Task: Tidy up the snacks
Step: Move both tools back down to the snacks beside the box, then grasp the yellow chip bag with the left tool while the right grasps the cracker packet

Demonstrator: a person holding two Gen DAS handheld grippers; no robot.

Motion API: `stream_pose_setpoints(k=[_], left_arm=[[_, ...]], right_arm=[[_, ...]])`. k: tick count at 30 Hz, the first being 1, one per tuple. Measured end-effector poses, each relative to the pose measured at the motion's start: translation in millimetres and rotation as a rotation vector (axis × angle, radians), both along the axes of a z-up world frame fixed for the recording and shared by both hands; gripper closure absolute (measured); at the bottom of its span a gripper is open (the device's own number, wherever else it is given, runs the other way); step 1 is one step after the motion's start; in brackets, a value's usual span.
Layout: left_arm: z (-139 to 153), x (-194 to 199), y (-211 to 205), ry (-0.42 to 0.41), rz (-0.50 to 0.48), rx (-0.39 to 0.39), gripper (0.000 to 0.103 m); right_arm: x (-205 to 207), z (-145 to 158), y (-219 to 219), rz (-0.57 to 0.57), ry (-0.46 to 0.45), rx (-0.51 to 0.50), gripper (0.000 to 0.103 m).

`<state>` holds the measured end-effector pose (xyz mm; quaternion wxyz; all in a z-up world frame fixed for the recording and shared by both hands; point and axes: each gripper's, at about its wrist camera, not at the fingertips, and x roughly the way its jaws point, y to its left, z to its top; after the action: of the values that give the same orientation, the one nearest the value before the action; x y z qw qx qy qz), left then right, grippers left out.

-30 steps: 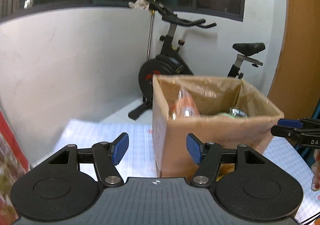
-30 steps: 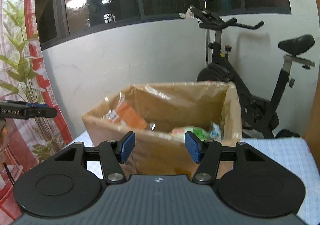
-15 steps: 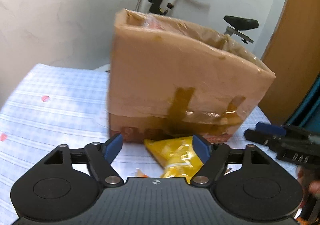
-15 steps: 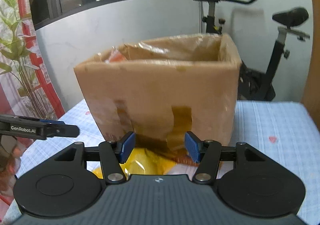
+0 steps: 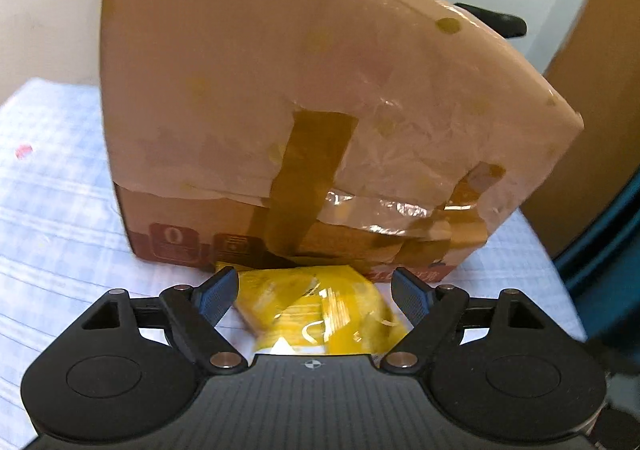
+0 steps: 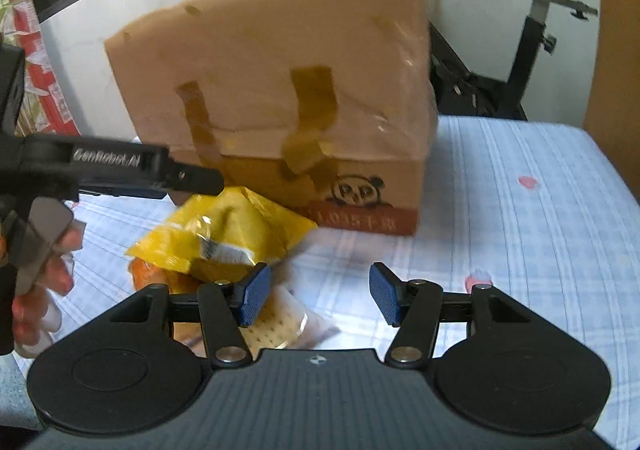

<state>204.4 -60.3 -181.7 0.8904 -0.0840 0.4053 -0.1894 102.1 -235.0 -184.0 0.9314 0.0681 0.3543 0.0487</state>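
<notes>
The yellow packet lies on the cloth against the box; your left gripper straddles it, jaws wide, gripping nothing, while your right gripper gapes empty beside a cracker pack

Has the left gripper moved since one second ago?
Yes. The left gripper came down and closer: the box now towers above it, and its open jaws flank the yellow bag.
</notes>
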Motion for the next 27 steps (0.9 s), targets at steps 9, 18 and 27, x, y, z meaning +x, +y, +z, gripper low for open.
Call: stream_pose_setpoints(k=[9, 18, 27], left_arm=[[-20.5, 7.2, -18.0, 0.045, -0.019, 0.057, 0.01], [-34.4, 7.9, -31.0, 0.061, -0.043, 0.084, 0.009], [-14.2, -8.3, -19.5, -0.015, -0.079, 0.086, 0.024]], right_arm=[[-3.9, -5.5, -4.1, -0.007, 0.014, 0.034, 0.044], [-5.4, -9.3, -3.6, -0.004, 0.021, 0.048, 0.044], [-10.6, -8.3, -1.5, 0.0, 0.034, 0.067, 0.044]])
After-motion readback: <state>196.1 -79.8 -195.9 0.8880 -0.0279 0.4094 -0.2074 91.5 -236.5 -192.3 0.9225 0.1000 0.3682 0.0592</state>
